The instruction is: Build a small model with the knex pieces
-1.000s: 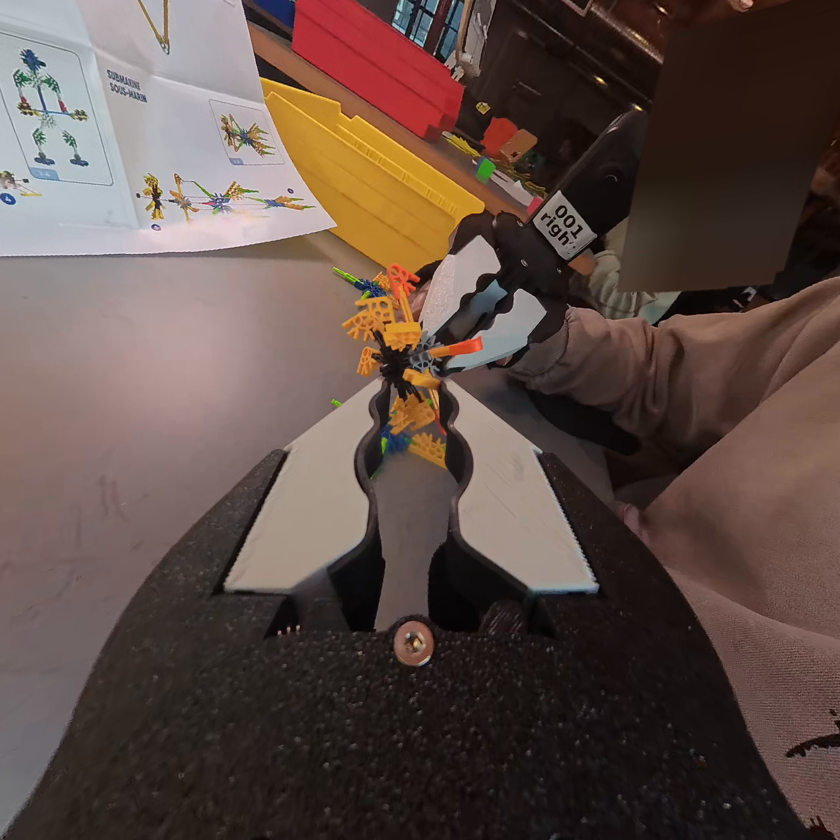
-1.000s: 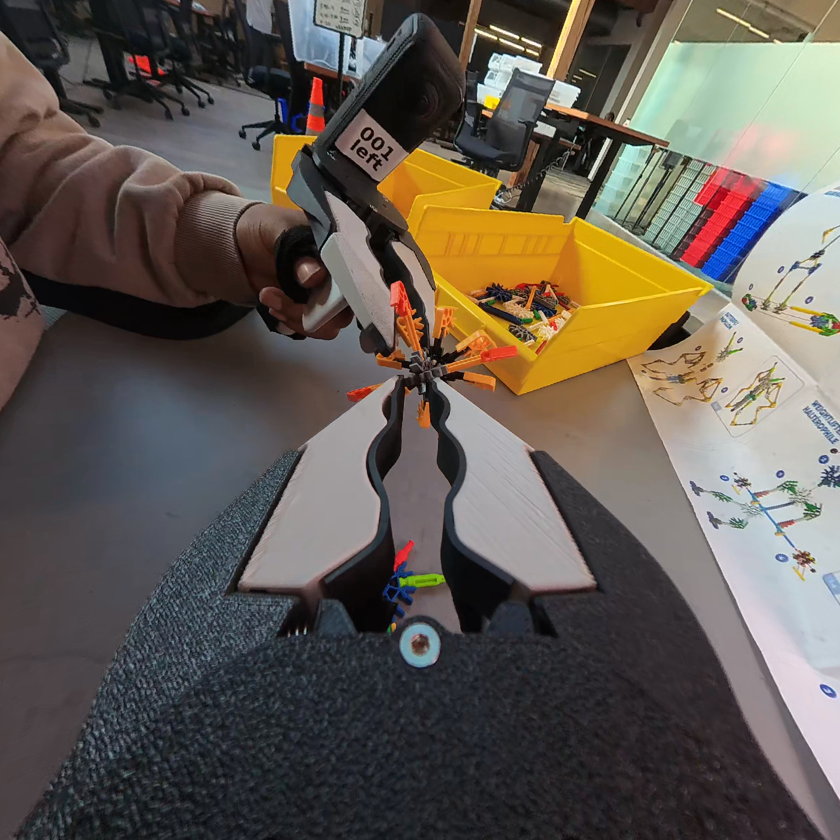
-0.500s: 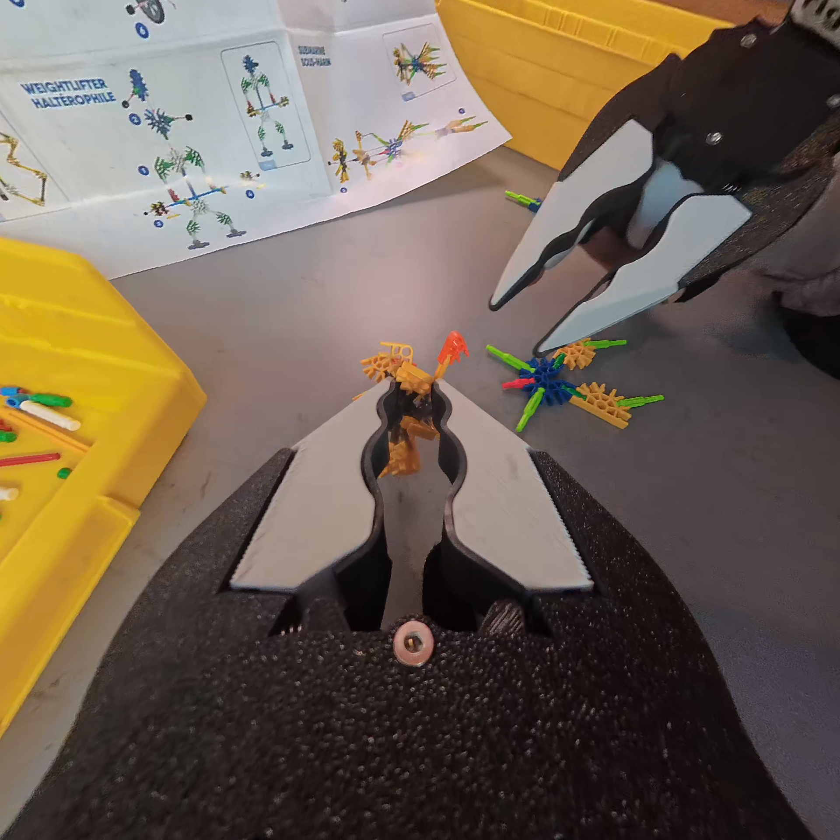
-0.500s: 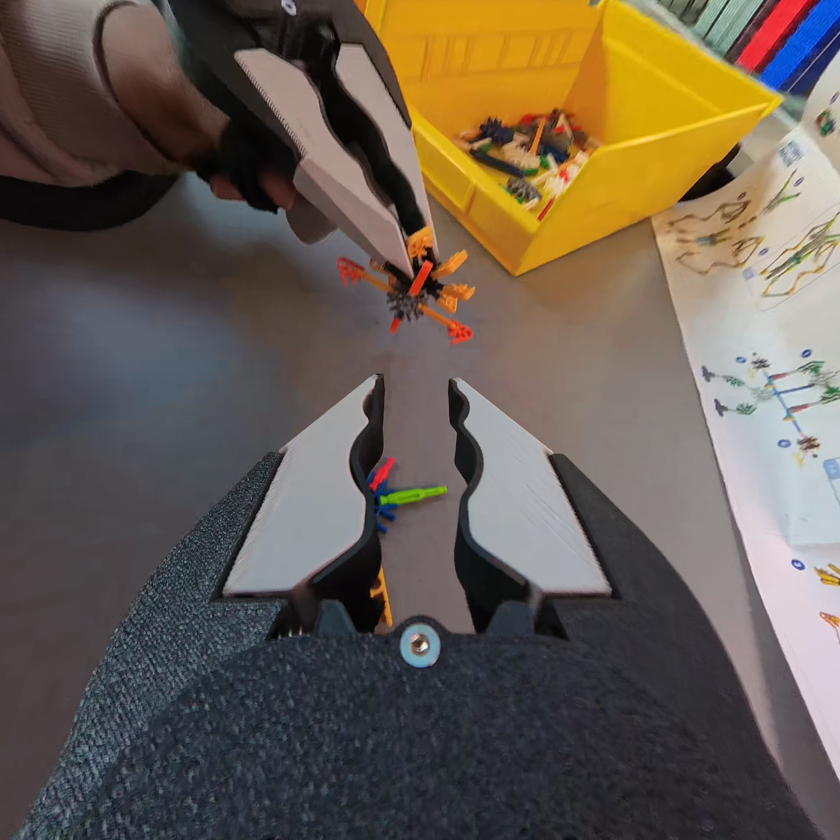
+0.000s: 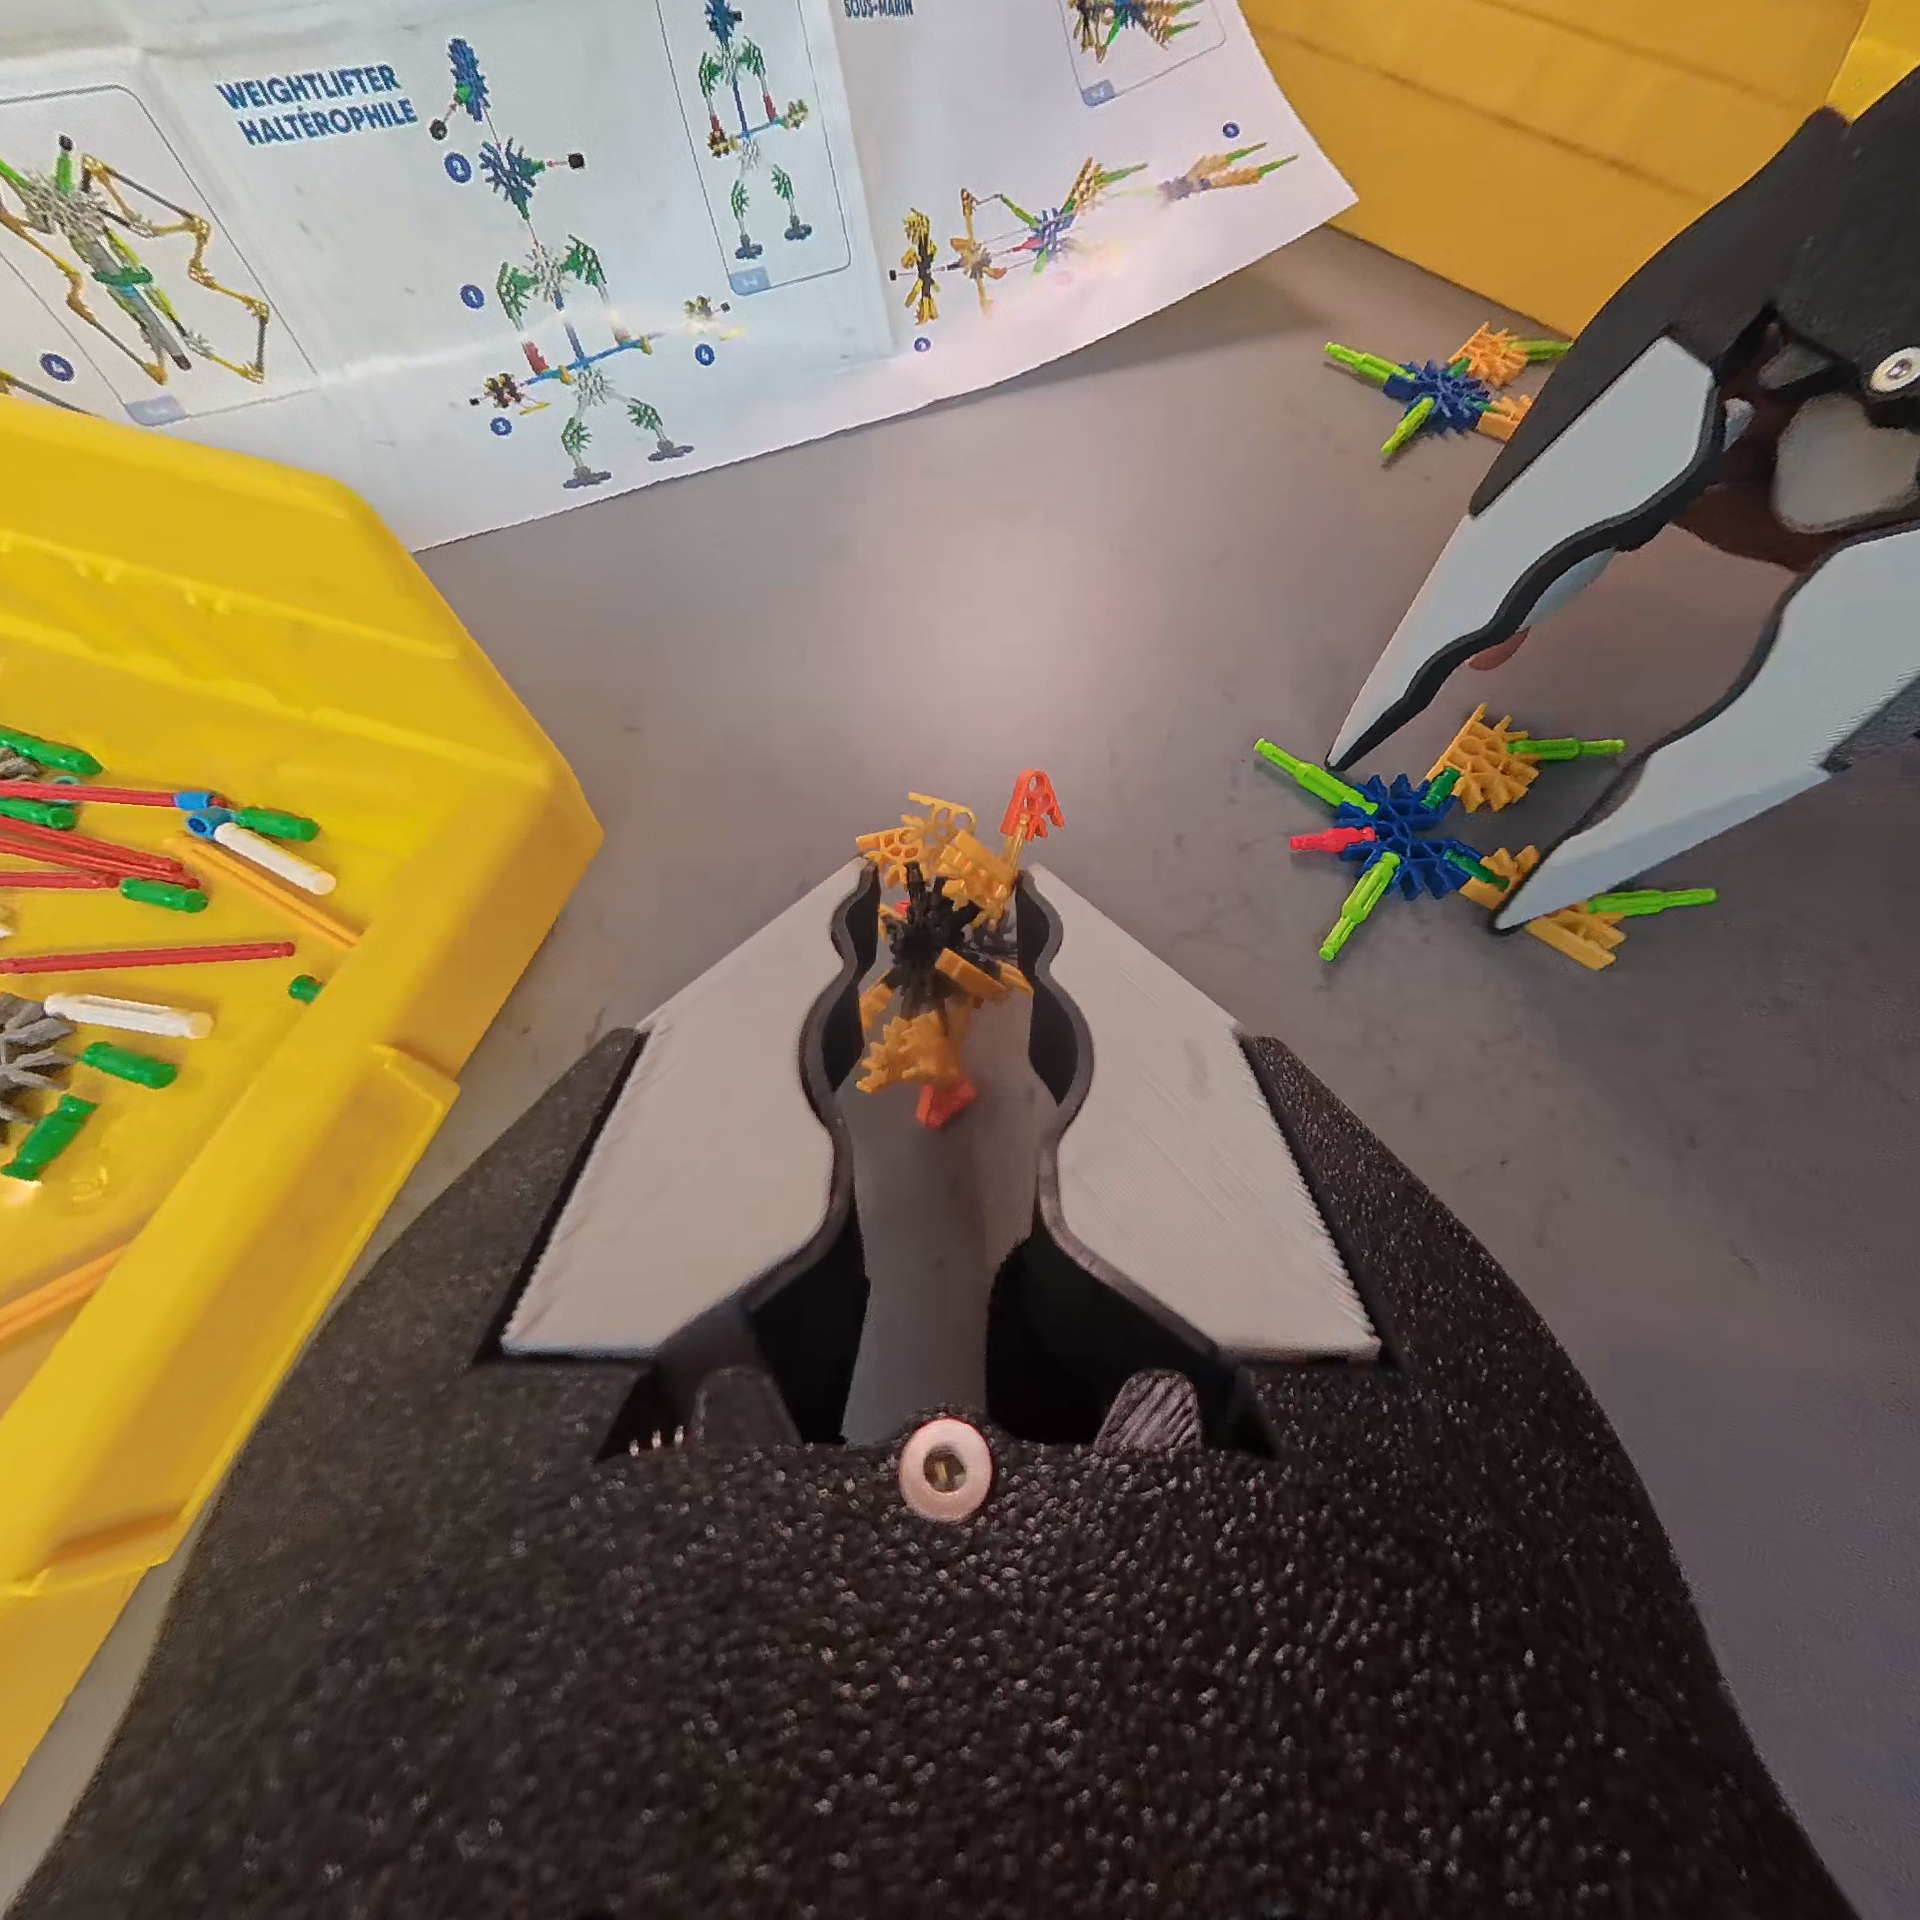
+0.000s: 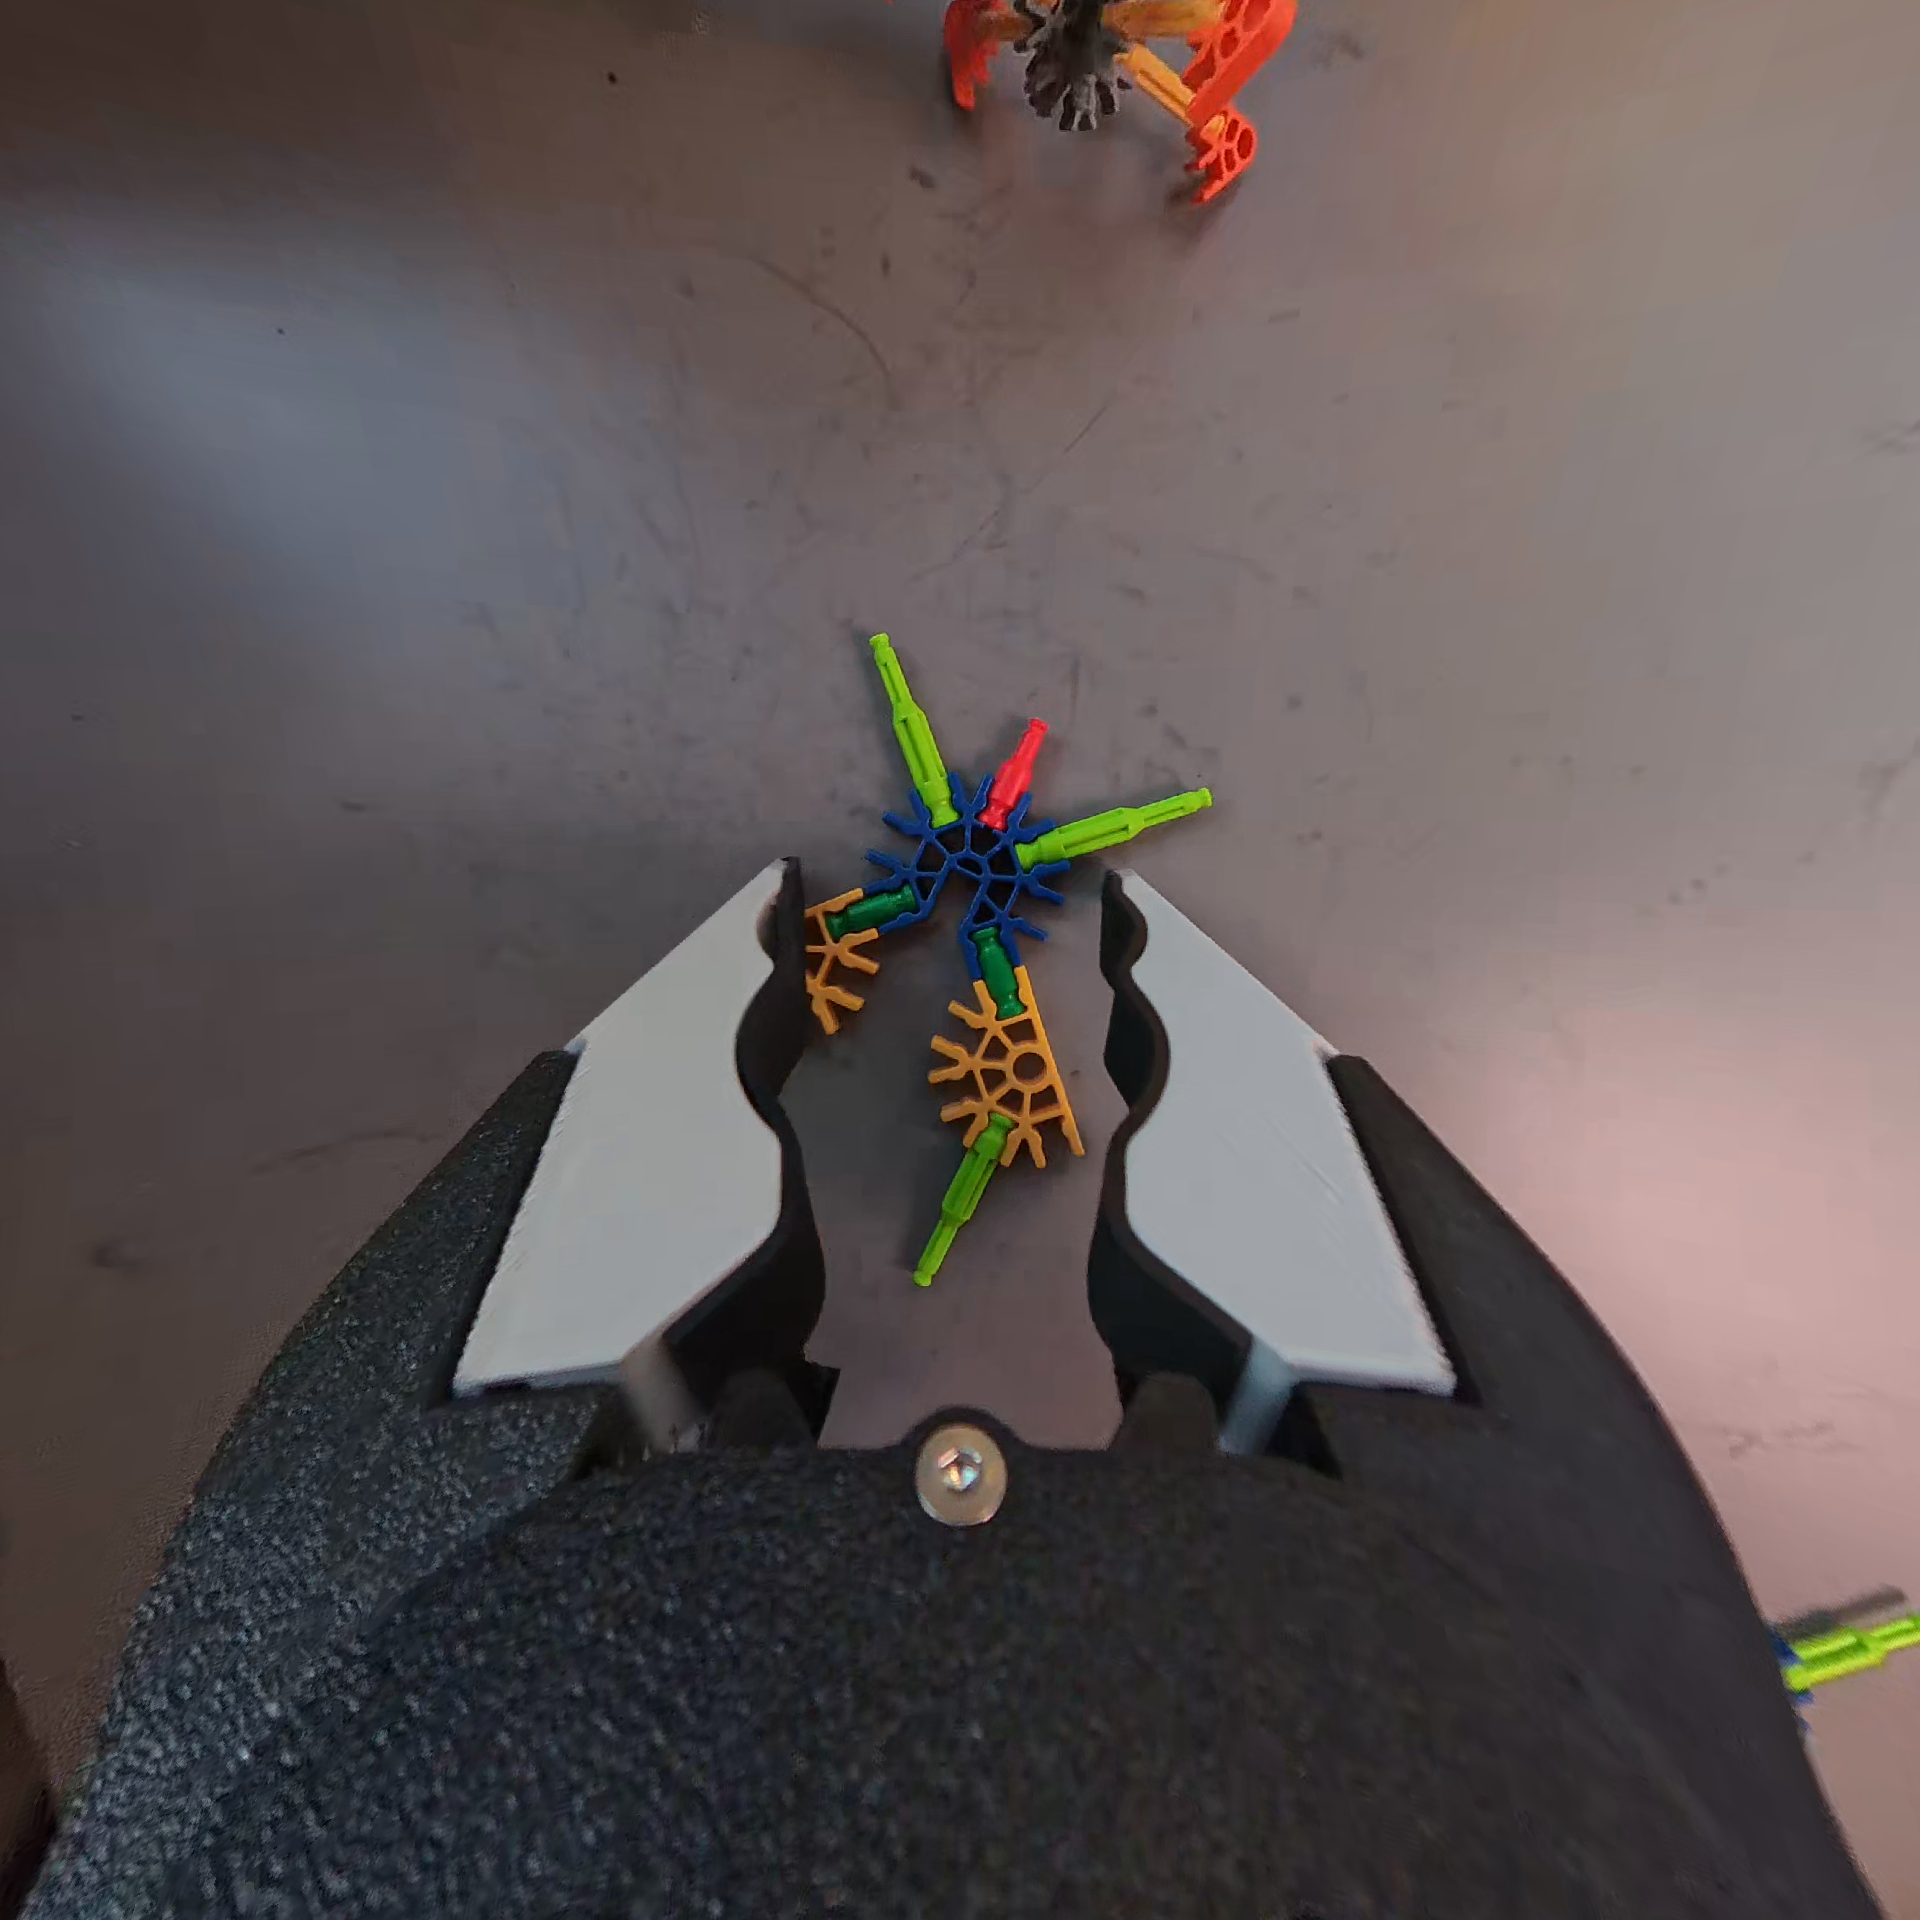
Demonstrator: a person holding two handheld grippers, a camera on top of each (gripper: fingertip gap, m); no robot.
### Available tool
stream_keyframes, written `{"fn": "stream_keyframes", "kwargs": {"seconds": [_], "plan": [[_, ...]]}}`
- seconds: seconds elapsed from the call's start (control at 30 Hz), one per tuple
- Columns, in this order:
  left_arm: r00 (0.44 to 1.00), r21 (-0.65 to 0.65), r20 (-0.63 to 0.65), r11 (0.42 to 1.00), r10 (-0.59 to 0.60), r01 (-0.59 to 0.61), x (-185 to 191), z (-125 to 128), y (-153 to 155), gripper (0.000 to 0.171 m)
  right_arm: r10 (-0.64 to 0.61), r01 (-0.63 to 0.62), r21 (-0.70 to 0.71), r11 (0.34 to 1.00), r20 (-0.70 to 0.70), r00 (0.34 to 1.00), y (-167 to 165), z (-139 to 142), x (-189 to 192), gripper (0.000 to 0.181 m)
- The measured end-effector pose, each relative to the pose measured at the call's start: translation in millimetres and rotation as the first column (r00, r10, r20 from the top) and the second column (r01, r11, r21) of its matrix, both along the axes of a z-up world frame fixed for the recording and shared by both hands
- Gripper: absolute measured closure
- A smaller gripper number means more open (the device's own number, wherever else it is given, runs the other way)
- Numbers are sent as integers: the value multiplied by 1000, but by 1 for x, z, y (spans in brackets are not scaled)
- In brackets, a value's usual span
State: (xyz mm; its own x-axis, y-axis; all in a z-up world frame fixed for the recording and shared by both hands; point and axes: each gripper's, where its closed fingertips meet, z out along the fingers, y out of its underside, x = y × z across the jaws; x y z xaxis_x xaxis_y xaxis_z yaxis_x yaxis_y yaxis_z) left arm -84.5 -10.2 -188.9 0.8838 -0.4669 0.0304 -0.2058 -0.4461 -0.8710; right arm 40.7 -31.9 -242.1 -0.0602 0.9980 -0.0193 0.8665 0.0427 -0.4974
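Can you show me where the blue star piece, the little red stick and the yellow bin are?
blue star piece (image 6: 971,857), right wrist view, on its round hub.
little red stick (image 6: 1016,773), right wrist view, on its middle.
yellow bin (image 5: 312,1174), left wrist view, on its near rim.

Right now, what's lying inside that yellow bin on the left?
The yellow bin holds loose building-toy pieces: red rods, white rods, green connectors and a grey snowflake connector. The picture's edge cuts off the rest.
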Motion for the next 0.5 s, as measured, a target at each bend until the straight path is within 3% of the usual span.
{"fn": "stream_keyframes", "kwargs": {"seconds": [0.07,0.17,0.3,0.4,0.5], "plan": [[998,47,48,999,-28,26,1,16,-2,141,64,-63,25,998,-19,998,-2,0,-2,144],[992,139,92,987,-92,78,7,40,-8,139,157,-153,78,985,-41,987,-8,2,-7,145],[972,201,92,960,-217,195,28,54,-22,139,412,-401,125,908,-78,908,-42,3,-10,145],[918,201,79,908,-389,368,61,52,-44,140,527,-518,103,849,-102,844,-68,5,-10,145],[824,90,69,827,-562,556,96,30,-74,127,574,-566,99,818,-104,812,-78,4,-9,145]]}}
